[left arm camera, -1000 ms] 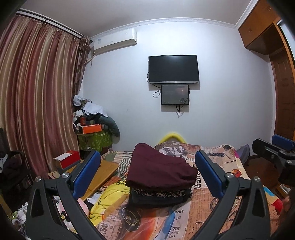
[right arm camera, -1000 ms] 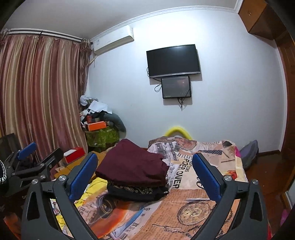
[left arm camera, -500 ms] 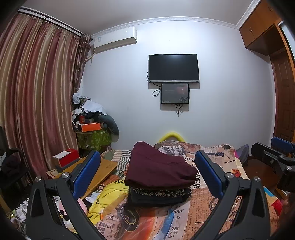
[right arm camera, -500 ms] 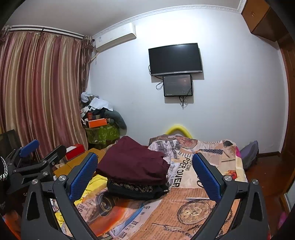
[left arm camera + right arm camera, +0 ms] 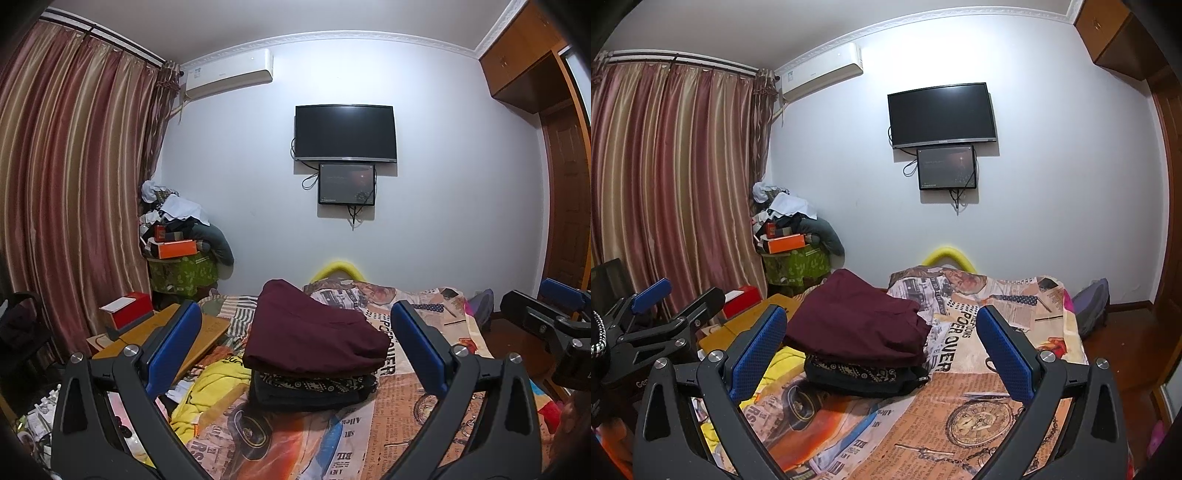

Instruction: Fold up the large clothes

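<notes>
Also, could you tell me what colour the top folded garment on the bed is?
The top folded garment is dark maroon, clearest in the left wrist view.

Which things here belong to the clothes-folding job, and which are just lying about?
Belong to the job:
maroon garment, folded, on top of the pile
dark patterned garment beneath it
yellow garment, crumpled beside the pile
left hand-held gripper, open
right hand-held gripper, open

Just lying about:
television
orange box
red box
</notes>
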The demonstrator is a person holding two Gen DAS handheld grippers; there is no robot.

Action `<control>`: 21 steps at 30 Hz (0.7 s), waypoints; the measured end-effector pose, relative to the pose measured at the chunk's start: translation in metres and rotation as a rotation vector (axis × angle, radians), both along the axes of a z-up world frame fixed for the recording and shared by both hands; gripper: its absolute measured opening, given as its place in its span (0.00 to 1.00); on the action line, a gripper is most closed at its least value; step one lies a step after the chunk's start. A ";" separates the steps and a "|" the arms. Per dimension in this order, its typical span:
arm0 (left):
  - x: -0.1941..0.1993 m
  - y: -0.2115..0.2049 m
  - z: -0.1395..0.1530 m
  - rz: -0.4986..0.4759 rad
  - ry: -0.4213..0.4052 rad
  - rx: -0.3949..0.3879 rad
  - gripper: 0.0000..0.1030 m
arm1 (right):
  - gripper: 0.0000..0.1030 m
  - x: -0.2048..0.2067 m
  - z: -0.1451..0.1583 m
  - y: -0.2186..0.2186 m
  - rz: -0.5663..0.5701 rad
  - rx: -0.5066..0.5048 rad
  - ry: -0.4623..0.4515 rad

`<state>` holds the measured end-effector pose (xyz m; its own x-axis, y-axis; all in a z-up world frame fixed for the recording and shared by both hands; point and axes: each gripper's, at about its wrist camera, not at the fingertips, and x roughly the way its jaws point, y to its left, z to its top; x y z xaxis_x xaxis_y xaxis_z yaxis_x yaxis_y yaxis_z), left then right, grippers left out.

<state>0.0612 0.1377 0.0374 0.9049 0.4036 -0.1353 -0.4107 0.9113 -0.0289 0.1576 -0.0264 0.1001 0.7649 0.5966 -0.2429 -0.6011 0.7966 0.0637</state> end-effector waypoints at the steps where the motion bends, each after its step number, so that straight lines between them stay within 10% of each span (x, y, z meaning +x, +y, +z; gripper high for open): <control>1: 0.000 -0.001 0.000 -0.002 0.001 0.001 1.00 | 0.99 0.000 0.000 0.000 0.000 0.001 0.000; 21: 0.005 -0.009 -0.001 -0.017 0.009 0.016 1.00 | 0.99 0.001 -0.002 -0.001 0.010 -0.017 0.001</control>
<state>0.0665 0.1283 0.0361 0.9103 0.3904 -0.1375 -0.3955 0.9184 -0.0108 0.1585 -0.0271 0.0983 0.7585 0.6000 -0.2542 -0.6091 0.7915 0.0507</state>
